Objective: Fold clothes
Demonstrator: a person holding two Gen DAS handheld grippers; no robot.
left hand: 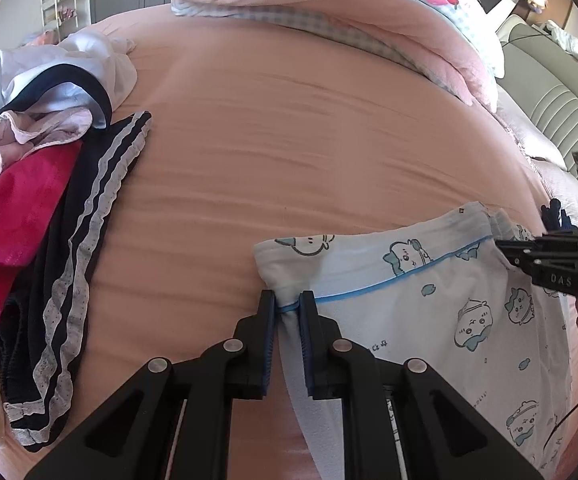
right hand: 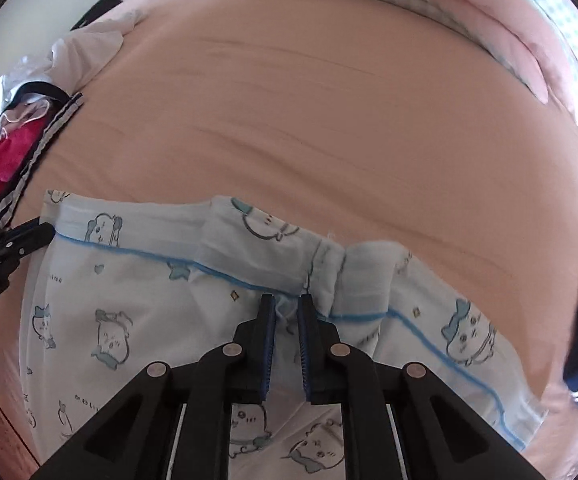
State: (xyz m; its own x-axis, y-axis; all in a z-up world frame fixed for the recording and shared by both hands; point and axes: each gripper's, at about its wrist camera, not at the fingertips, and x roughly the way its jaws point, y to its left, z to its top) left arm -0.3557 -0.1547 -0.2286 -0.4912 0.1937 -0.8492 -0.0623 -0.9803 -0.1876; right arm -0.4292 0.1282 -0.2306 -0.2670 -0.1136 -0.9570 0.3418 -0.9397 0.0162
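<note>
Printed shorts [right hand: 137,304], waistband running left-right, both tongs pinching.

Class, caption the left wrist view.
Left gripper pinches printed white shorts at the blue-piped edge on a pink bed.

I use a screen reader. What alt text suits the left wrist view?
The left gripper pinches the blue-trimmed edge of white cartoon-print shorts on a pink bed sheet; unfolded clothes lie at left.

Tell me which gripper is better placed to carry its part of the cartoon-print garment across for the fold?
Probably the left gripper: it pinches the cartoon-print garment at its outer corner. The right gripper grips the bunched middle of the waistband.
</note>
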